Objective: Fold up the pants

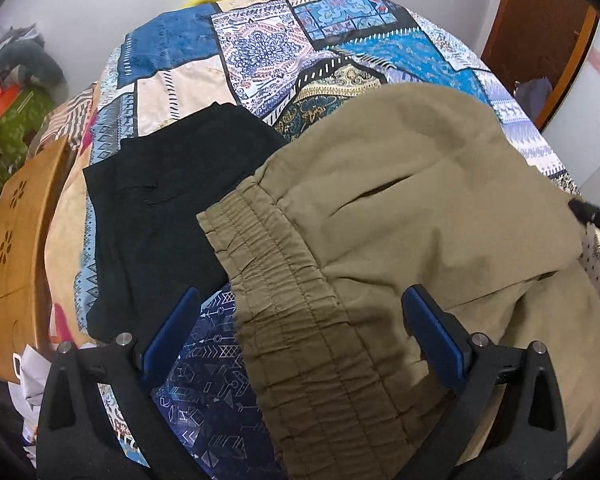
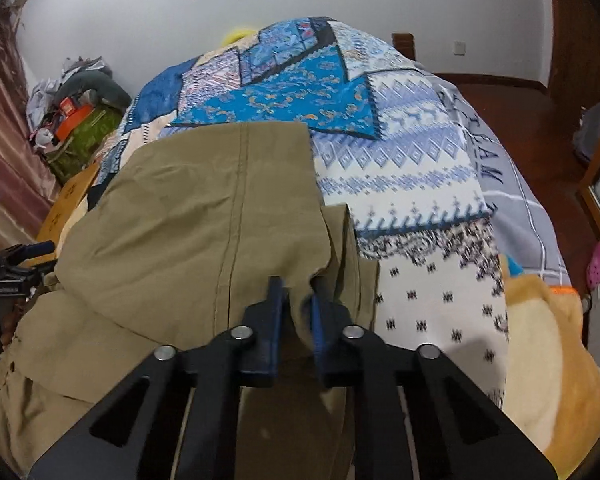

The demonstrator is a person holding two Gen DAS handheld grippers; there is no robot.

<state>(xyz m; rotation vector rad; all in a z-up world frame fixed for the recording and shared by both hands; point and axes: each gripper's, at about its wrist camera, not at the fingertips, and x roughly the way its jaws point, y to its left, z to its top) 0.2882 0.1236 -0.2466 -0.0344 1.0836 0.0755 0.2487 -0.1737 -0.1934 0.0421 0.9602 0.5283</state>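
Left gripper [image 1: 300,312] hangs over the bed w/ fingers [image 1: 172,328] spread wide, nothing between them. Khaki pants [image 1: 400,208] lie under it, elastic waistband [image 1: 284,288] running btwn the pads. Black garment [image 1: 168,208] just beside, on the patchwork bedspread [image 1: 260,52].

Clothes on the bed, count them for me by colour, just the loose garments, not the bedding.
Khaki: 1, the khaki pants
Black: 1, the black garment
Total: 2
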